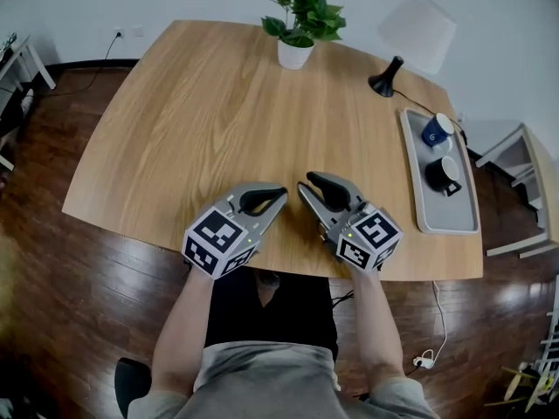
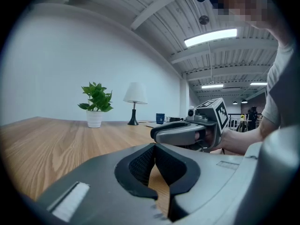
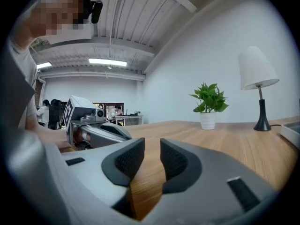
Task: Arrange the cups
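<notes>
Currently my left gripper (image 2: 154, 145) has its jaws pressed together at the tips with nothing caught between them, only the wood grain showing below the pads. My right gripper (image 3: 152, 142) has its jaws a narrow gap apart, and nothing sits between them either. In the head view both grippers are low in the centre of the frame, side by side over the near edge of the wooden table (image 1: 218, 120), their tips angled toward each other and near but not touching. Each one shows up in the other's view, held by a hand. The cups are well apart from both grippers, at the right edge of the head view: a blue cup (image 1: 437, 130) and a black cup (image 1: 444, 174) stand on a long grey tray (image 1: 441, 218), the blue one higher in the frame and the black one just below it. Above the tray, a lamp with a white shade (image 1: 417, 29) stands on a black base, and at the top centre is a green plant in a white pot (image 1: 294, 53).
</notes>
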`<state>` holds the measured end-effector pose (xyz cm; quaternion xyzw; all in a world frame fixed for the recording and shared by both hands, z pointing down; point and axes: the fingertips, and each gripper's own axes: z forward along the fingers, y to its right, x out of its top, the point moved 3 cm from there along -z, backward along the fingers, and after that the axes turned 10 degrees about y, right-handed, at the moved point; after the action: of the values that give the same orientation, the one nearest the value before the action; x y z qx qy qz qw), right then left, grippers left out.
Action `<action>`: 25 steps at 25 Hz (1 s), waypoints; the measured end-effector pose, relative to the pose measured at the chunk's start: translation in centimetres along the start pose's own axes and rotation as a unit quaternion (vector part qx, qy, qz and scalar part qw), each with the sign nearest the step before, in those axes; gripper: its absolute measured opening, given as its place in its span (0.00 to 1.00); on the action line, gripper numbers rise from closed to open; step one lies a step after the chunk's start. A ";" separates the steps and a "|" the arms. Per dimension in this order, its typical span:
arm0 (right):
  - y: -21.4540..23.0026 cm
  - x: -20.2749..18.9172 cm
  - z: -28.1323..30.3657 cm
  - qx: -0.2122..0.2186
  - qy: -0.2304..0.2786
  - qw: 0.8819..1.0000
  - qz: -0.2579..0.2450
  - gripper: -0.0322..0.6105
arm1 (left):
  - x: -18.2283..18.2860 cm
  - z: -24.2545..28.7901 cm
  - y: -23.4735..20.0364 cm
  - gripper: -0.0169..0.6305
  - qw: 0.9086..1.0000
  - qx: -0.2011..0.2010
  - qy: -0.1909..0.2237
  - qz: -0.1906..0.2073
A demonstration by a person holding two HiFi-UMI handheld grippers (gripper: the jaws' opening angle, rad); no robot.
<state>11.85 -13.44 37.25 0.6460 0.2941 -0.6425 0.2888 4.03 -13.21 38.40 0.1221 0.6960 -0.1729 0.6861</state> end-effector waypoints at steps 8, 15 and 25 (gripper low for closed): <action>-0.8 -0.1 1.4 -0.005 -0.009 1.000 -0.010 0.21 | 0.0 -0.1 0.3 0.04 1.000 -0.010 -0.007 -0.003; -0.7 -0.1 1.4 -0.008 -0.007 1.000 0.017 0.21 | 0.1 -0.2 0.3 0.04 1.000 -0.008 -0.011 -0.004; -0.6 -0.3 1.4 -0.010 -0.009 1.000 0.020 0.21 | 0.2 -0.3 0.0 0.04 1.000 0.003 -0.004 -0.001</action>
<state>10.45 -14.12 37.57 0.6428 0.2852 -0.6395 0.3108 3.75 -13.09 38.17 0.1228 0.6931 -0.1765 0.6880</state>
